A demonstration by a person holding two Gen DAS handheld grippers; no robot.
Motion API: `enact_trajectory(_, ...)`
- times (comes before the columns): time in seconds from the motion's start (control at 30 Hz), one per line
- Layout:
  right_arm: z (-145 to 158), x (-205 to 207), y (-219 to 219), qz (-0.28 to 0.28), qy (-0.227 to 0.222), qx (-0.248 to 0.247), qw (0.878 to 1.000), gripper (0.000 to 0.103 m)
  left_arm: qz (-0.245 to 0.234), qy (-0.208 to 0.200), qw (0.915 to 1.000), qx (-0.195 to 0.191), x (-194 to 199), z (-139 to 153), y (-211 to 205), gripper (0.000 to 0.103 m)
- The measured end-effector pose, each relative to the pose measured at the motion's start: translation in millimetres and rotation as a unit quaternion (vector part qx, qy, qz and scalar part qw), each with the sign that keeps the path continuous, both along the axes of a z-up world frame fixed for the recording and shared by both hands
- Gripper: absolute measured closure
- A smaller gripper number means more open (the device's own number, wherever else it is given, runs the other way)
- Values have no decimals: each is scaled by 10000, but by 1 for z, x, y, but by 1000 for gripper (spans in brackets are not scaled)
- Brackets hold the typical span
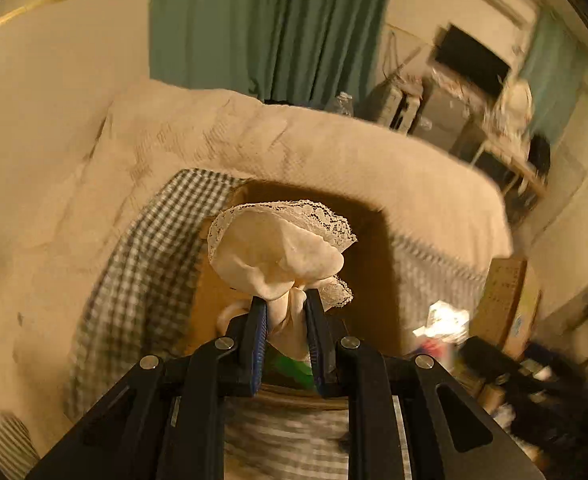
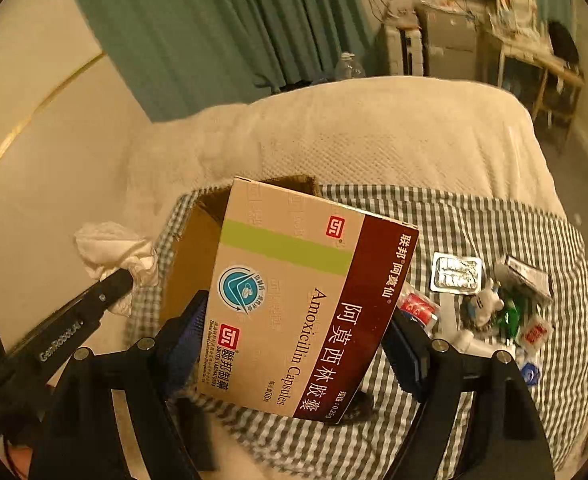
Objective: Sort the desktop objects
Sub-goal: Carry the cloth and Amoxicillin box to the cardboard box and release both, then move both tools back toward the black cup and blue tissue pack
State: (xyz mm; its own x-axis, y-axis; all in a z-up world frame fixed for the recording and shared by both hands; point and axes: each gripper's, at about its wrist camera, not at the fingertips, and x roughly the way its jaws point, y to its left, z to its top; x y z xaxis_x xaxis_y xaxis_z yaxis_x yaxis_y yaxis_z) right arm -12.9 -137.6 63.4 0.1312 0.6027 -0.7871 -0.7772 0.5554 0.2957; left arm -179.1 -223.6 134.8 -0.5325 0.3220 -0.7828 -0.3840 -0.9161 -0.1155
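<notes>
My left gripper (image 1: 285,304) is shut on a cream cloth with a lace edge (image 1: 277,248), held up over an open cardboard box (image 1: 213,292). The right wrist view shows that same gripper (image 2: 125,276) and its white cloth (image 2: 113,246) at the left of the box (image 2: 189,256). My right gripper (image 2: 298,328) is shut on a beige and maroon Amoxicillin capsule carton (image 2: 302,304), lifted above the checked cloth (image 2: 474,224).
Small items lie in a heap on the checked cloth at the right: a foil blister pack (image 2: 456,272), a red packet (image 2: 416,306), a green piece (image 2: 510,312). A cream blanket (image 2: 374,140) covers the bed behind. Green curtains (image 2: 213,32) and a cluttered desk (image 2: 534,48) stand beyond.
</notes>
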Motion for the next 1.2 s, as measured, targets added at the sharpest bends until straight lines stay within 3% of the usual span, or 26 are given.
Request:
enact_trajectory(0.07,-16,-8,12,245,22,-172,9995,24,-61,52,9993,-367,-11,-16,-6,84)
enact_trajectory(0.23,-40,-5,36,342,460,-71,9983,23,162,-221,9993,-248,-37,-44,-24,84)
enact_trajectory(0.43,-58,-1,61,380,578,155,9975,22,-502,158,9977,-434,-27,-52,1,80)
enact_trajectory(0.47,-57,-2,65,374,587,199,9974,21,-594,206,9968,-489,-26,-53,5,73)
enact_trajectory(0.5,-60,-2,68,349,594,258,9973,21,-637,218,9963,-536,-24,-54,8,58)
enact_trajectory(0.57,-59,1,71,291,611,400,9969,21,-603,230,9960,-615,-22,-58,10,38)
enact_trajectory(0.6,-56,2,70,286,605,486,9966,21,-572,264,9961,-610,-22,-58,10,38)
enact_trajectory(0.87,-40,15,40,84,178,642,9977,20,-522,321,9964,-593,-12,-42,14,37)
enact_trajectory(1.07,-31,30,-17,-95,-266,314,9991,20,-987,637,9923,-386,34,-10,35,21)
enact_trajectory(1.2,-26,47,-68,-372,-299,237,9986,20,-1421,607,9873,-379,67,-6,56,21)
